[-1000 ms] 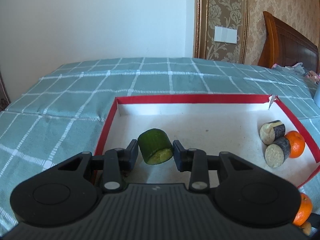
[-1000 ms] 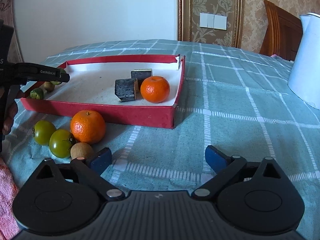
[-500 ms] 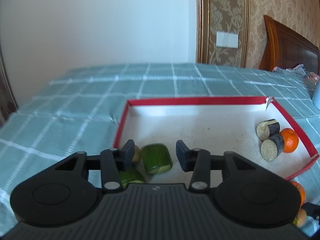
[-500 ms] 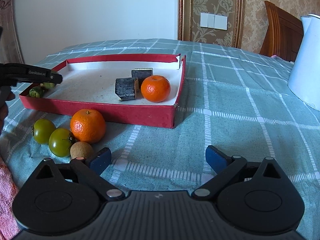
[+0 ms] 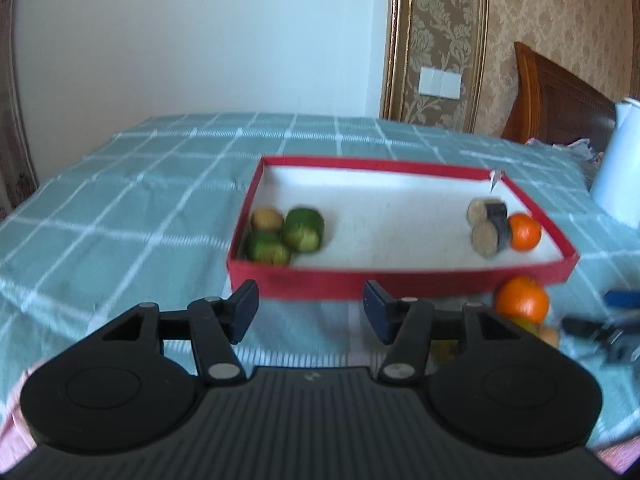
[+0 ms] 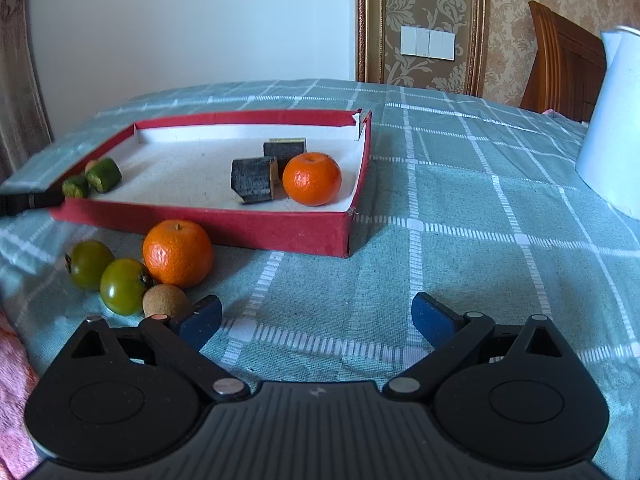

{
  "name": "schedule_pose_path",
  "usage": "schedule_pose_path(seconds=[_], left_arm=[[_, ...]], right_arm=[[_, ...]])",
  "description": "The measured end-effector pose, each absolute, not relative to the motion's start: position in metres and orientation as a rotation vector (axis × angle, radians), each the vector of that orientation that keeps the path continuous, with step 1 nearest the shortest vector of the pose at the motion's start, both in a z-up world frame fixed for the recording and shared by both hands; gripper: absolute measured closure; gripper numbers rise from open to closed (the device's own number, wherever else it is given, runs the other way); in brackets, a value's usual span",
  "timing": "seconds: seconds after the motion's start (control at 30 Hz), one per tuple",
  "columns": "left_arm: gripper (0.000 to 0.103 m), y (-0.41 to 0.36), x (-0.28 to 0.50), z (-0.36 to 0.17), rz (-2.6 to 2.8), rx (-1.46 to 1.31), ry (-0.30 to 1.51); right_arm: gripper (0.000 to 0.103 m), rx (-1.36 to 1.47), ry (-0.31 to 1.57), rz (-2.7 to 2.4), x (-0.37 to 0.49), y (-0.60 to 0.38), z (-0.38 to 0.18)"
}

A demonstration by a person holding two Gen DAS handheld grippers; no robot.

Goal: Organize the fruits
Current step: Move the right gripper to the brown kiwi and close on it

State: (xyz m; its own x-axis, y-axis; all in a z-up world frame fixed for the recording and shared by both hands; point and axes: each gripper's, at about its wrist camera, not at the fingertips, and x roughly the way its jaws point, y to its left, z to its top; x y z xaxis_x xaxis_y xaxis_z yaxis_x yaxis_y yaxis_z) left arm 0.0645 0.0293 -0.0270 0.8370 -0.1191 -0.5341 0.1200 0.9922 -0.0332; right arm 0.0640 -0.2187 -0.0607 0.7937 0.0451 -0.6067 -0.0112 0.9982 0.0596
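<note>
A: Both claws gape empty: left gripper (image 5: 310, 306), jaws just opening, and right gripper (image 6: 316, 320).
B: Progress?
A: Loose round orange tangerine (image 6: 178, 253) and two green tomatoes (image 6: 106, 276) wait nearby; green cylinder chunks (image 5: 302, 230) lie in the shallow red cardboard tray (image 5: 400, 282) beyond.

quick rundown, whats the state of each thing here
left gripper: open, empty, jaws just been opening
right gripper: open, empty
red shallow cardboard tray: open-topped, partly filled
green cut cylinder pieces: lying in the tray's left corner
dark cut cylinder pieces: in tray beside an orange
orange mandarin on the cloth: outside tray
</note>
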Motion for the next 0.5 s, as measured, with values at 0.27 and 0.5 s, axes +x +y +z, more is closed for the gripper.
schedule_pose_path(seconds=[0.27,0.5], left_arm=[[0.048,0.031,0.061,-0.041,-0.122,0.001,0.586],[0.042,0.034,0.061,-0.047,-0.128,-0.021,0.594]], right_arm=[[0.001,0.056,0.535,0.128,0.031,-0.210,-0.044],[0.002,-0.072,0.541,0.168,0.035,-0.178,-0.045]])
